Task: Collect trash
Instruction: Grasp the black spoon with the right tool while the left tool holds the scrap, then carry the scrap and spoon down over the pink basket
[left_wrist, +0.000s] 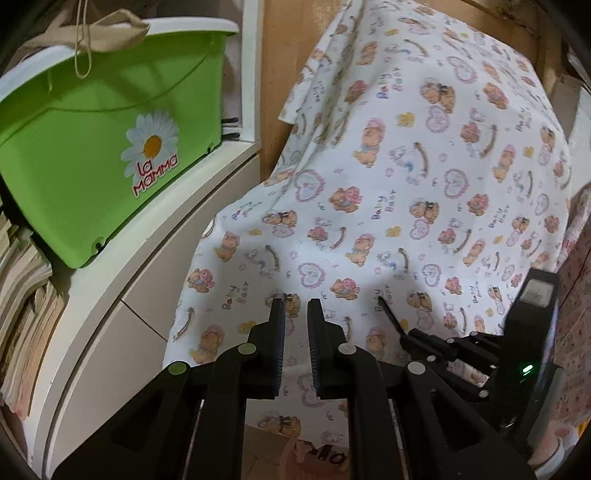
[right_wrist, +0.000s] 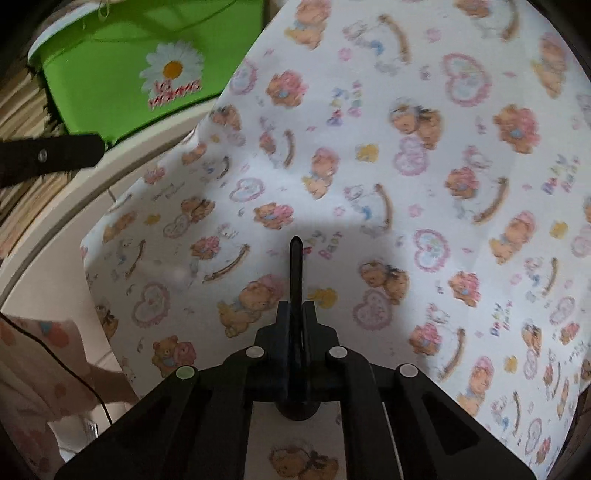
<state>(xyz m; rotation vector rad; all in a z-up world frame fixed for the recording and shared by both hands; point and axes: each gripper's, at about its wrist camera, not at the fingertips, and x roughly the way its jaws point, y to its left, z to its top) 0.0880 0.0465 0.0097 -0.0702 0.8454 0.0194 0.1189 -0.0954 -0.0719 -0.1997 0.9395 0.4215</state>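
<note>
Bear-print cloth (left_wrist: 406, 166) drapes over a bulky shape and fills the left wrist view, with a green tub (left_wrist: 92, 147) marked with a daisy perched on a white cabinet (left_wrist: 147, 277) beside it and stacked papers (left_wrist: 22, 277) further left. Out front, the left gripper (left_wrist: 296, 306) hangs over the cloth, fingers drawn almost together, just a slit, nothing in it: probably on standby. Off to its right, the right gripper (left_wrist: 413, 336) noses in with a thin black stick (left_wrist: 389, 314). Over to the right wrist view: it's pressed tight on that stick, which juts straight ahead over the cloth. That looks like the trash, already picked up. No bin shows, and whether the tub serves as one I can't tell.
</note>
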